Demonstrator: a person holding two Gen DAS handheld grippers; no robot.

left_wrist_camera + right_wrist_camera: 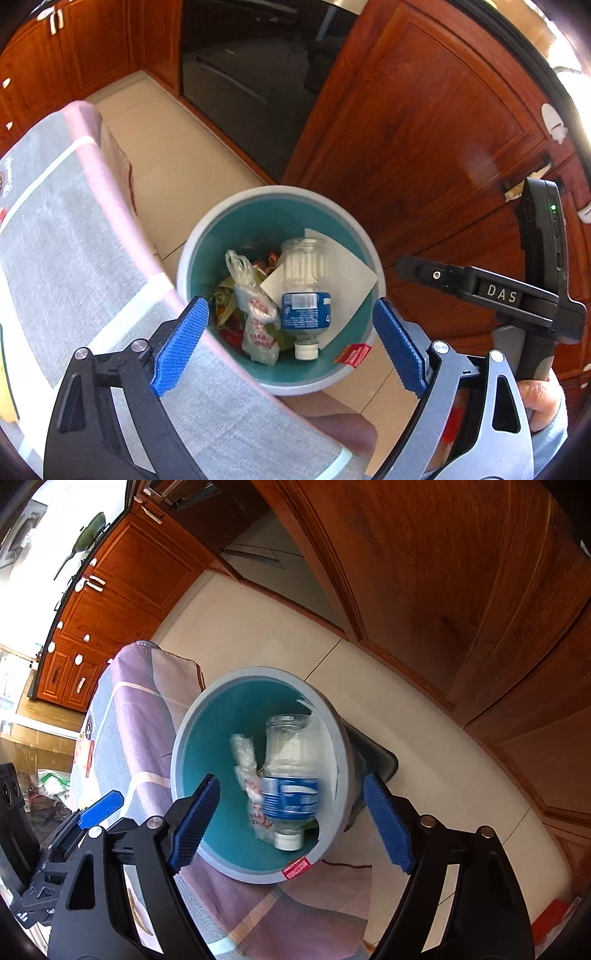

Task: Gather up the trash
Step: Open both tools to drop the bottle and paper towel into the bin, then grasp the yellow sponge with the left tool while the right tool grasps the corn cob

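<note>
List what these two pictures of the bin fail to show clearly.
- Bottle: label print smeared by blur, right wrist view.
- Bin bottom: covered by bottle, plastic bag and paper, left wrist view.
- Red sticker on the rim: text too small, both views.

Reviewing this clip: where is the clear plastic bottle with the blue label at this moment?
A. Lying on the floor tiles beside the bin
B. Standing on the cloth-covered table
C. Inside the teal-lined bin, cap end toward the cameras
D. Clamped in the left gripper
C: the bottle lies inside the bin on the other rubbish, white cap nearest the cameras, while the left gripper and the right gripper both stand open and empty above it.
</note>
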